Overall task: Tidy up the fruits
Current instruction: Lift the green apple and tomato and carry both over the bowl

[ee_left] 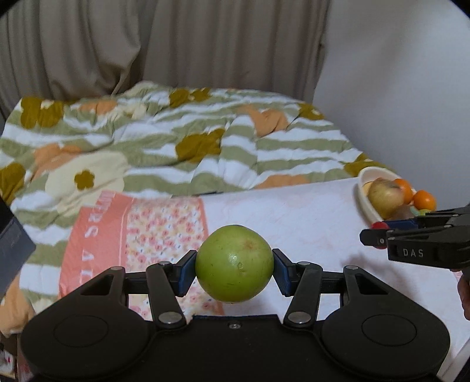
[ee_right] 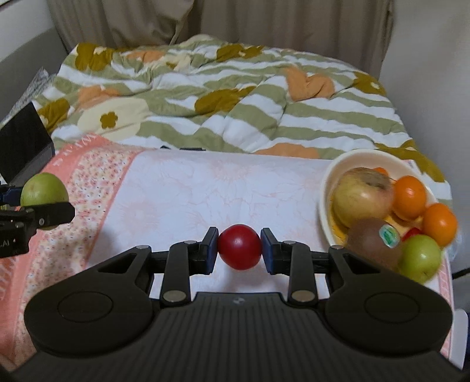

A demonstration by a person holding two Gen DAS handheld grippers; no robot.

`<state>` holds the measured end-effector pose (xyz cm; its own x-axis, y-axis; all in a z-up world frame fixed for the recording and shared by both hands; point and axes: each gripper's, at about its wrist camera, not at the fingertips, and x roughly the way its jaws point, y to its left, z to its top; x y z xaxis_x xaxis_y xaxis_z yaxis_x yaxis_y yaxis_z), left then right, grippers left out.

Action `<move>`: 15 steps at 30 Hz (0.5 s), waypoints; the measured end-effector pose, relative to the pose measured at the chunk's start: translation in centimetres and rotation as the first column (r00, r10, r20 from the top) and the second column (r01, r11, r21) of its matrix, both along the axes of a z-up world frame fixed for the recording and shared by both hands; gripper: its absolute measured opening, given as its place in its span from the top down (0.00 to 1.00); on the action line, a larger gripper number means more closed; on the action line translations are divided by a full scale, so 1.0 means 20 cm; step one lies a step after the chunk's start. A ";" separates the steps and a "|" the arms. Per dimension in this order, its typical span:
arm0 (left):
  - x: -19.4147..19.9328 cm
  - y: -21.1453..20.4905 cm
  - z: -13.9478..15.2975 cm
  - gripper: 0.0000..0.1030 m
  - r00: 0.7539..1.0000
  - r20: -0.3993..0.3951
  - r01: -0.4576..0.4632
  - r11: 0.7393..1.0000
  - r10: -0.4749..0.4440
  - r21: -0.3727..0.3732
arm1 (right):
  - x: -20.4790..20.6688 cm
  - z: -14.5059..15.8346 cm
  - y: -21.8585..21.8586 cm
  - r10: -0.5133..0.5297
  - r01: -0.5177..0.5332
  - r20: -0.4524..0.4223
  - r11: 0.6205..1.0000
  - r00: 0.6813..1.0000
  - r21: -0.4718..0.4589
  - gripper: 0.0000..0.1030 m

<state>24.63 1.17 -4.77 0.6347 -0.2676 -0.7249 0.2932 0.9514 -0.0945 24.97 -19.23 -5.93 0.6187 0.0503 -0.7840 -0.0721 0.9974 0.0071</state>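
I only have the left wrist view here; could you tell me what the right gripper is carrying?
Observer: The right gripper is shut on a small red fruit, clear of the cloth.
Operator: Thank you. What sits in the bowl besides the apple and oranges?
Observer: In the bowl, a kiwi with a sticker lies in front of the apple.
Operator: Anything else?
Observer: A green fruit sits at the bowl's near edge, beside the kiwi.

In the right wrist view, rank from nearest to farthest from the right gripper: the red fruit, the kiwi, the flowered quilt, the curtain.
1. Red fruit: clamped between the right gripper's pads.
2. Kiwi: to the right, at the near edge of the bowl.
3. Flowered quilt: on the bed beyond the table.
4. Curtain: at the back, behind the bed.
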 end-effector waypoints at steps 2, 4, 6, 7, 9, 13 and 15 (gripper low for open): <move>-0.02 -0.03 0.04 0.44 1.000 0.015 0.020 1.000 -0.020 -0.003 | -0.06 0.04 -0.03 -0.021 0.021 0.013 1.000 1.000 0.001 0.55; -0.05 -0.06 0.07 0.44 0.999 0.025 0.042 0.999 -0.042 -0.013 | -0.12 0.09 -0.07 -0.041 0.040 0.024 0.999 0.999 0.009 0.55; -0.08 -0.10 0.11 0.44 0.997 0.042 0.063 0.998 -0.062 -0.015 | -0.18 0.13 -0.11 -0.058 0.057 0.039 0.998 0.998 0.015 0.55; -0.10 -0.13 0.12 0.44 0.996 0.051 0.073 0.997 -0.072 -0.016 | -0.21 0.15 -0.14 -0.064 0.063 0.047 0.998 0.997 0.014 0.55; -0.13 -0.19 0.16 0.44 0.994 0.066 0.086 0.996 -0.085 -0.019 | -0.25 0.19 -0.19 -0.073 0.072 0.065 0.997 0.995 0.012 0.55; -0.19 -0.32 0.21 0.44 0.991 0.095 0.095 0.995 -0.093 -0.018 | -0.32 0.26 -0.34 -0.078 0.076 0.096 0.997 0.992 0.026 0.55; -0.22 -0.40 0.24 0.44 0.991 0.109 0.086 0.996 -0.083 -0.020 | -0.34 0.29 -0.43 -0.069 0.065 0.109 0.997 0.992 0.035 0.55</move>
<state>20.33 -6.80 0.05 0.6831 -0.3410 -0.6459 0.3824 0.9204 -0.0815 18.09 -27.80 -0.12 0.7036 0.0292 -0.7100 -0.0071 0.9994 0.0341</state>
